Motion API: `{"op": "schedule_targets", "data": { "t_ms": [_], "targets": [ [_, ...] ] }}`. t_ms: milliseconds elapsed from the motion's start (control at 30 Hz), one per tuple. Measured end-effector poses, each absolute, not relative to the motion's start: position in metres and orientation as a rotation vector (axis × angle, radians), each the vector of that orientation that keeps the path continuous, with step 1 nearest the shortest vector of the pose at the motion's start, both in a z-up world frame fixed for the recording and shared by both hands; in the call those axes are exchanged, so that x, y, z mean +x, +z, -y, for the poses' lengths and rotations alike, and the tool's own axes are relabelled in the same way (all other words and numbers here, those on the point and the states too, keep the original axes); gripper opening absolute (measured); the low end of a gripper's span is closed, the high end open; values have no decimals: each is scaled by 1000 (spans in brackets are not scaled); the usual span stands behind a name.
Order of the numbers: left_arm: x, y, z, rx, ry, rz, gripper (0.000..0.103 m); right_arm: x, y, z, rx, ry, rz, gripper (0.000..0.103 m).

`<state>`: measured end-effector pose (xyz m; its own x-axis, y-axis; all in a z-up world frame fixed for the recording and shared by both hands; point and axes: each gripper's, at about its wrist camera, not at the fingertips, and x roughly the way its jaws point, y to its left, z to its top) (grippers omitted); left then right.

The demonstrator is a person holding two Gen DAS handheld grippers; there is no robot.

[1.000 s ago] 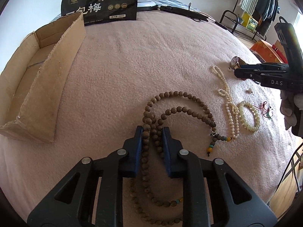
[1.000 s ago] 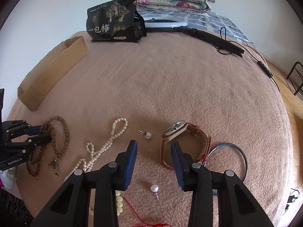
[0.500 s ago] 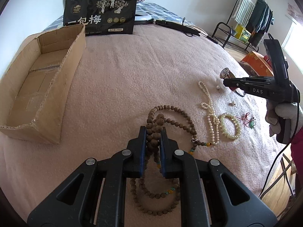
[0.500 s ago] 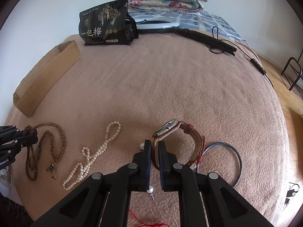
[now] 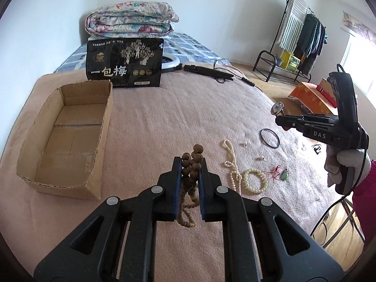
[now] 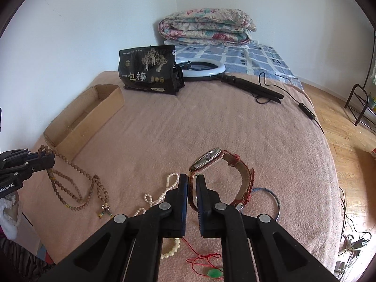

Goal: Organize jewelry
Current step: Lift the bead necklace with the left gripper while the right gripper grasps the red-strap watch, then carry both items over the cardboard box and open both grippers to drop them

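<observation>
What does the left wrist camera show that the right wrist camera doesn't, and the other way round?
Only the left wrist view shows the inside of the cardboard box and the clothes rack. Only the right wrist view shows the red watch strap clamped in the right tool and the green pendant. Both show the wooden beads held by the left tool, the pearl strand and the black bag.

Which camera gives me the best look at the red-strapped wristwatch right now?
The right wrist view: the red-strapped wristwatch fills the centre, its strap pinched in the right gripper jaws, silver face tilted up. The left wrist view shows only its small silver face past that gripper's tip, far off at the right.
</observation>
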<state>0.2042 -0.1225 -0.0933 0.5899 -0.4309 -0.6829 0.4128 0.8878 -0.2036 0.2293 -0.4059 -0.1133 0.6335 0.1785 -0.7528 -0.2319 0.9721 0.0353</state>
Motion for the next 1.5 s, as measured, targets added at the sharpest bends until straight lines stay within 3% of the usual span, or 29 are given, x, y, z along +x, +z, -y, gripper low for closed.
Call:
{"op": "schedule_targets", "data": {
  "t_ms": [433,867,1500],
  "targets": [
    [200,-12,85,-72,-450,-658,11,202,-50,377,-96,276,-748,5],
    [220,27,7,-126,-331,-559,11,217,-24,312,-129,376,-697,5],
    [288,-24,-66,-161,-207,-621,11,300,-55,194,-160,523,-726,5]
  ]
}}
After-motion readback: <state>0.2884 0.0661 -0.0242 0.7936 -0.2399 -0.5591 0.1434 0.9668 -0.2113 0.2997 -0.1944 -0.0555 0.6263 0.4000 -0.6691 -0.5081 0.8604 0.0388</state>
